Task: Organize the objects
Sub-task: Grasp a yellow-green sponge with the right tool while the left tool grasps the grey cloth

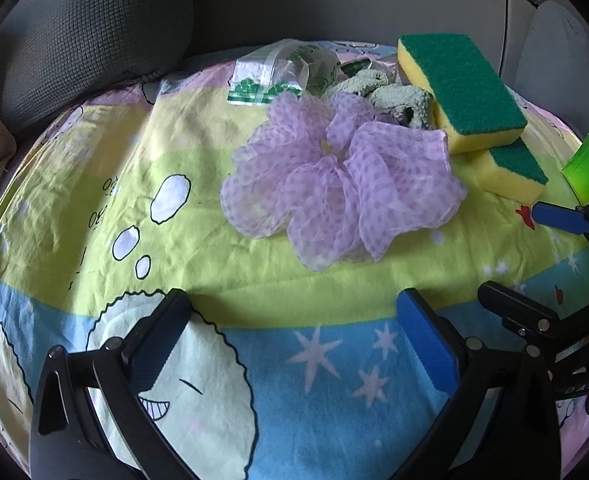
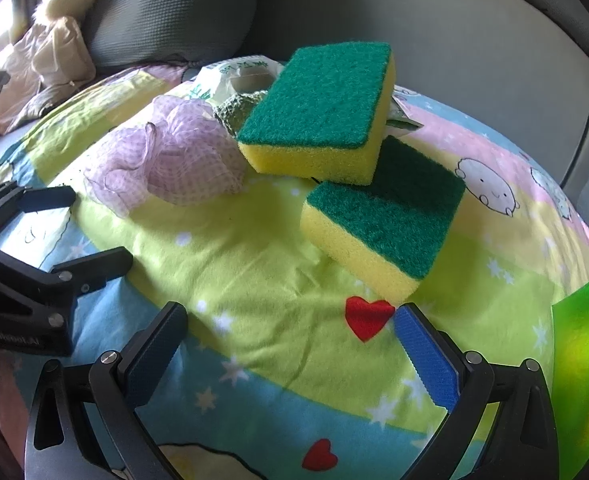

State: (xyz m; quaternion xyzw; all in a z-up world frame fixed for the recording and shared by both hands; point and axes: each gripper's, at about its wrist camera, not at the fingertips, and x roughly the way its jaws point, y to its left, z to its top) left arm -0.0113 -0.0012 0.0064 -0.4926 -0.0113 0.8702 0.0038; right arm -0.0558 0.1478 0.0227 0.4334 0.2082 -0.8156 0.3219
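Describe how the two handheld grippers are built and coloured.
Both the left gripper and the right gripper have black angular frames with silver pivot bolts and two fingers faced with blue textured pads. Faint, blurred lettering marks each body. No cables or sleeves are visible.

A cartoon-print sheet [image 1: 198, 208] carries scrunchie [image 1: 334, 184], sponges [image 2: 378, 216], bag [image 1: 278, 72].

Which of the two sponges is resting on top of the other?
The far sponge: its near edge overlaps the near sponge, which lies flat on the cloth.
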